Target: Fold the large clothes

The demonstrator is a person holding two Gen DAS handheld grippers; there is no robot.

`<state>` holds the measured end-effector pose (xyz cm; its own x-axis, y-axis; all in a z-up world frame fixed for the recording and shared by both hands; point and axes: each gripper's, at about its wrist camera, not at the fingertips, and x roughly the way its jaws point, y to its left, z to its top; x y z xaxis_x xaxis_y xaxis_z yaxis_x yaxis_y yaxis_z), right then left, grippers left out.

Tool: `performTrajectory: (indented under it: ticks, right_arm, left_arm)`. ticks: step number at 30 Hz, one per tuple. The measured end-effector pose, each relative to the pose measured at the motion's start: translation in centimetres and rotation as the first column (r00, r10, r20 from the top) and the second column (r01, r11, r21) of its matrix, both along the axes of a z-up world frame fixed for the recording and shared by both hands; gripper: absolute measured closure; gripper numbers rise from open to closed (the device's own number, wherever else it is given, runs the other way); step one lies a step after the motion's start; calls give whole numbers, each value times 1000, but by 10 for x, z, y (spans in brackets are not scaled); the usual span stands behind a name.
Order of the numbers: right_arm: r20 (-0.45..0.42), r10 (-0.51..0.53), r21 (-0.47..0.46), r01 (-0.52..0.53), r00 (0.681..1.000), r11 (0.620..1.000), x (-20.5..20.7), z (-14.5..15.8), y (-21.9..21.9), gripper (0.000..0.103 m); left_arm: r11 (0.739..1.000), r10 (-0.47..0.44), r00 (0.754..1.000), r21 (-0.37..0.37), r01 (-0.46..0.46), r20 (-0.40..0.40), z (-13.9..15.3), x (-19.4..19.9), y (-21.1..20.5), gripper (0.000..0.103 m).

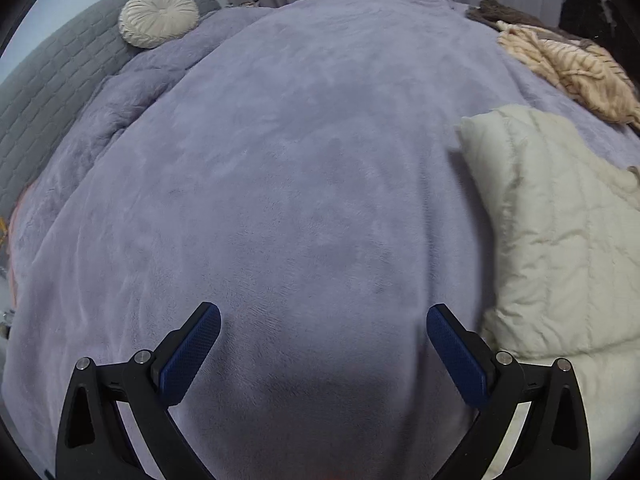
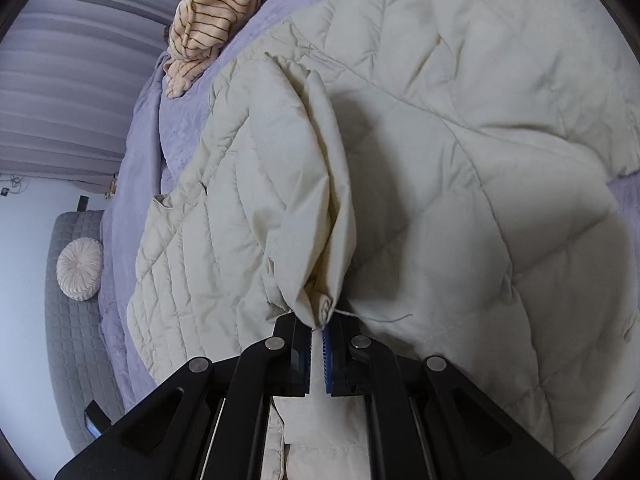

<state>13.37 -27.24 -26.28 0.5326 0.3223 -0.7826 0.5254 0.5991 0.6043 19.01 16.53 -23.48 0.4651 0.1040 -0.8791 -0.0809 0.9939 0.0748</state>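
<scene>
A fold of the cream quilted jacket (image 2: 400, 152) is pinched by the right hand-held gripper (image 2: 318, 334), its edges cut off; the left hand-held gripper (image 1: 323, 320) is spread wide over the bed (image 1: 280, 160).

Left gripper (image 1: 323, 322): two matte black plastic fingers built from angular linkage arms with triangular cut-outs. Round silver pivot screws sit at the joints, two on each side. Each finger ends in a rectangular dark blue pad (image 1: 191, 354) with a fine ridged, grid-like texture.

Right gripper (image 2: 317, 330): the same black linkage arms, with four round silver screws (image 2: 275, 343) across them and long slotted cut-outs. Its blue ribbed pads (image 2: 327, 346) are seen edge-on, set in black blocks.
</scene>
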Motion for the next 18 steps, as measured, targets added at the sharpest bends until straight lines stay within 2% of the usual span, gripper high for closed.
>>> performTrajectory:
  ticks: [1, 3, 5, 6, 8, 11, 14, 17, 18]
  right_arm:
    - [2, 4, -4, -4, 1000, 1000, -2, 1, 0, 98]
    - [0, 7, -3, -7, 1000, 1000, -1, 3, 0, 98]
    - [-2, 10, -8, -10, 1000, 1000, 0, 5, -1, 98]
    - [-4, 12, -12, -12, 1000, 1000, 1, 6, -1, 98]
    - [-8, 14, -18, -14, 1000, 1000, -4, 6, 0, 98]
    - [-8, 8, -22, -8, 1000, 1000, -11, 6, -1, 98]
    - [-9, 12, -21, -12, 1000, 1000, -13, 2, -2, 98]
    - [-13, 5, -15, -5, 1000, 1000, -15, -2, -5, 98]
    - [-11, 3, -3, -3, 1000, 1000, -16, -3, -7, 98]
  left_arm:
    - [996, -73, 997, -46, 73, -7, 4, -7, -6, 0]
    - [971, -223, 974, -94, 218, -35, 7, -18, -27, 0]
    - [950, -307, 949, -78, 302, -65, 1, -20, -51, 0]
    - [948, -316, 946, -57, 313, -72, -4, -17, -60, 0]
    - [967, -254, 965, 6, 255, -61, -12, -9, -68, 0]
    - [996, -90, 996, 18, 90, -28, -17, 7, -48, 0]
    - [997, 2, 999, 74, 0, -33, -28, 13, -26, 0]
    - [999, 23, 998, 29, -21, -65, -32, 15, -11, 0]
    - [999, 14, 998, 34, -12, -64, -28, 13, -11, 0]
